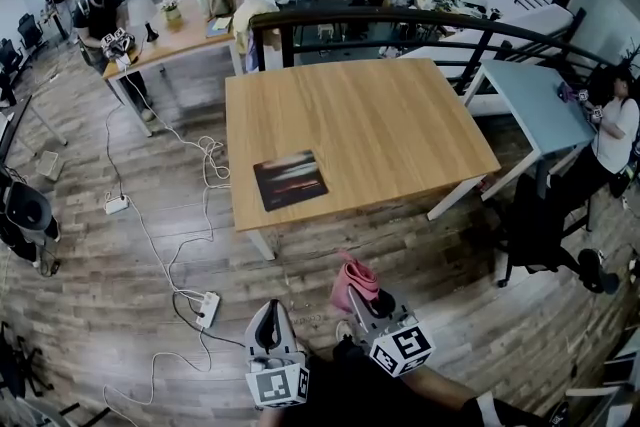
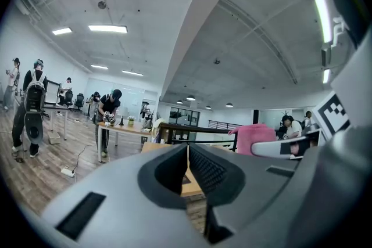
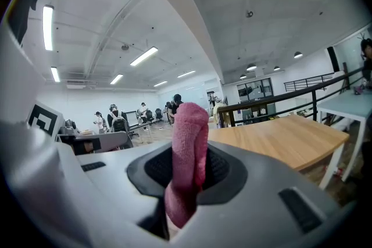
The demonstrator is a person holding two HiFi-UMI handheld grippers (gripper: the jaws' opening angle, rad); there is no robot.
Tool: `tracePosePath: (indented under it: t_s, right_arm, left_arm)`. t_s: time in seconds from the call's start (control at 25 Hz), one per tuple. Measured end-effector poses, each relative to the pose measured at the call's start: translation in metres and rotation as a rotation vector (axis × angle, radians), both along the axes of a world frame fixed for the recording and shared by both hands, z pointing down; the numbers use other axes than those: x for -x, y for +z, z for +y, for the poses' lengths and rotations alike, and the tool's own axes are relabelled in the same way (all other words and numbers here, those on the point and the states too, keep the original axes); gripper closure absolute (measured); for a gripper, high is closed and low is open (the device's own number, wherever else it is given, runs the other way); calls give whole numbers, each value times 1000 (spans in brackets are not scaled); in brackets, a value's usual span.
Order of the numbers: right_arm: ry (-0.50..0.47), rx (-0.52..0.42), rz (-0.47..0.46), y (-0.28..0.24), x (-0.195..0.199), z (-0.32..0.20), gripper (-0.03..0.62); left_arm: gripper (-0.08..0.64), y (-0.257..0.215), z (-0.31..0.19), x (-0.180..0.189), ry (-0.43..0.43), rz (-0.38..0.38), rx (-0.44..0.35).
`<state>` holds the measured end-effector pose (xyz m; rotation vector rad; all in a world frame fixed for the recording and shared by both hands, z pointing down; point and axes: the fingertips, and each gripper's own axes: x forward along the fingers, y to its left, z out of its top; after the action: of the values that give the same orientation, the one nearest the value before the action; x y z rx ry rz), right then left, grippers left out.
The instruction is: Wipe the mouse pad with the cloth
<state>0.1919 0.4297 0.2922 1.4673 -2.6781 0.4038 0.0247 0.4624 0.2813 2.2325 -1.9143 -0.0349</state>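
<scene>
A dark mouse pad (image 1: 290, 180) lies near the front left corner of the wooden table (image 1: 380, 115). My right gripper (image 1: 362, 295) hangs below the table's front edge, over the floor, shut on a pink cloth (image 1: 353, 281). In the right gripper view the cloth (image 3: 187, 160) stands up between the jaws of the right gripper (image 3: 187, 174). My left gripper (image 1: 270, 320) is beside it, further left and lower, with its jaws closed together and nothing in them. In the left gripper view the left gripper (image 2: 188, 174) points at the table, and the pink cloth (image 2: 256, 132) shows to the right.
White cables and power strips (image 1: 207, 309) trail over the wood floor left of the table. A light blue table (image 1: 535, 105) and a seated person (image 1: 612, 130) are at the right. A dark railing (image 1: 400, 20) runs behind the table. Another person (image 1: 100, 10) stands at a far desk.
</scene>
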Motion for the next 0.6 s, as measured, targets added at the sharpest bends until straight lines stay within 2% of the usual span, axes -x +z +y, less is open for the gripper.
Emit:
tracePosePath:
  t_s: [0.6]
  right_arm:
    - [29, -6, 18, 2, 48, 19, 503]
  left_arm:
    - [532, 4, 15, 46, 31, 28, -7]
